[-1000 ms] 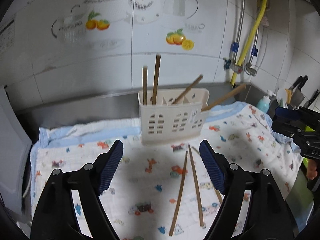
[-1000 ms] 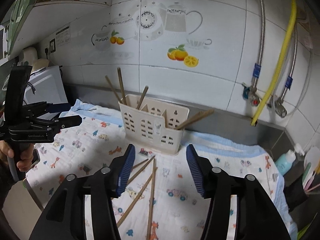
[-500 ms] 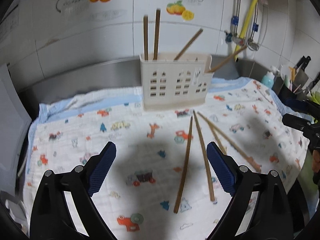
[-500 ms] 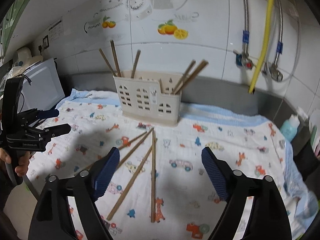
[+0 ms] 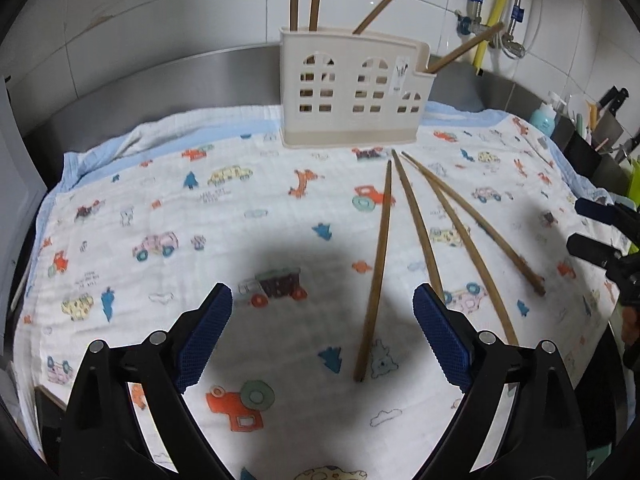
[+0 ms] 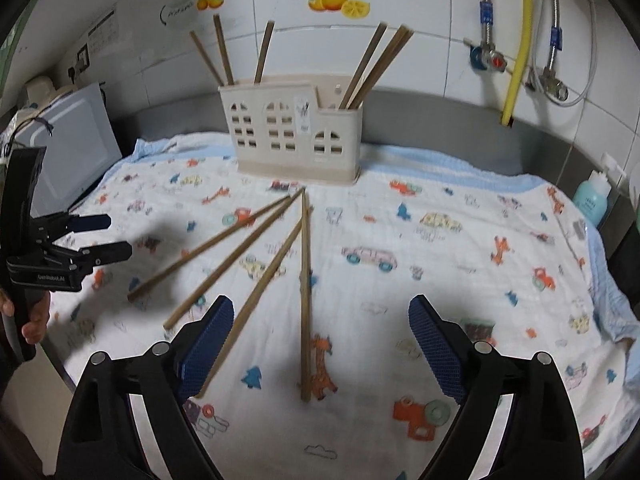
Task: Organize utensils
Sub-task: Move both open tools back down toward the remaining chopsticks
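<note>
Left wrist view: left gripper (image 5: 322,330) low over a printed cloth (image 5: 168,216) spread on the worktop, jaws spread wide, nothing pinched. Four loose chopsticks (image 5: 376,272) flat on the cloth, fanned out from a near-common point just in front of the cream utensil holder (image 5: 352,100); lower end of the leftmost one lying between the blue pads (image 5: 204,340), untouched. Holder upright at the back of the cloth near the tiled wall (image 5: 180,20), several chopsticks already standing in its compartments, some leaning right. Right gripper (image 5: 588,228) at the right edge, above the cloth.

Right wrist view: right gripper (image 6: 320,340) over the same cloth (image 6: 440,280), jaws opening, nothing gripped. Rightmost loose chopstick (image 6: 305,296) running between the pads (image 6: 436,348), free of both; next one passing just beside the left pad. Holder (image 6: 296,136) beyond, chopsticks in left, middle and right compartments. Left gripper (image 6: 104,236) at the left edge, a hand (image 6: 34,320) on its handle. Blue bottle (image 6: 592,198) at the far right.
</note>
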The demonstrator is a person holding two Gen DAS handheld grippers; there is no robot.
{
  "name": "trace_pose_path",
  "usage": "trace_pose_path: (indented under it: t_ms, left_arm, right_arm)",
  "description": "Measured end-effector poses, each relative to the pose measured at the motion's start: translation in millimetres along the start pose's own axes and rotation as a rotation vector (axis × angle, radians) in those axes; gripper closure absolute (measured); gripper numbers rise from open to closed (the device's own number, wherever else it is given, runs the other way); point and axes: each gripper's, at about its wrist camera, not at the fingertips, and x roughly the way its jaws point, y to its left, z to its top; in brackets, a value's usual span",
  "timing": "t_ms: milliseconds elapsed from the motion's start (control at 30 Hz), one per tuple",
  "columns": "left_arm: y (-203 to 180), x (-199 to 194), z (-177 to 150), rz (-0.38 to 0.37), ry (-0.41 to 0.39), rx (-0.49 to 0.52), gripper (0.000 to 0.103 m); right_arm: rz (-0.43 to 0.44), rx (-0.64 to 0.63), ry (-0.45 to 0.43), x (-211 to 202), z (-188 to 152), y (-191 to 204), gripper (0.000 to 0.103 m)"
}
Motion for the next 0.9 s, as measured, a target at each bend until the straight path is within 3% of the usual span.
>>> trace_pose_path:
  t_ms: [400, 900]
  left_arm:
    - [-4, 18, -14, 0.003, 0.039, 0.014, 0.012]
    - [-13, 19, -17, -0.037, 0.018, 0.080, 0.014]
  right_arm:
    - [0.046, 0.006, 0.054, 30, -24, 12, 0.018]
    - [0.065, 0.018, 0.080, 47, -28, 15, 0.056]
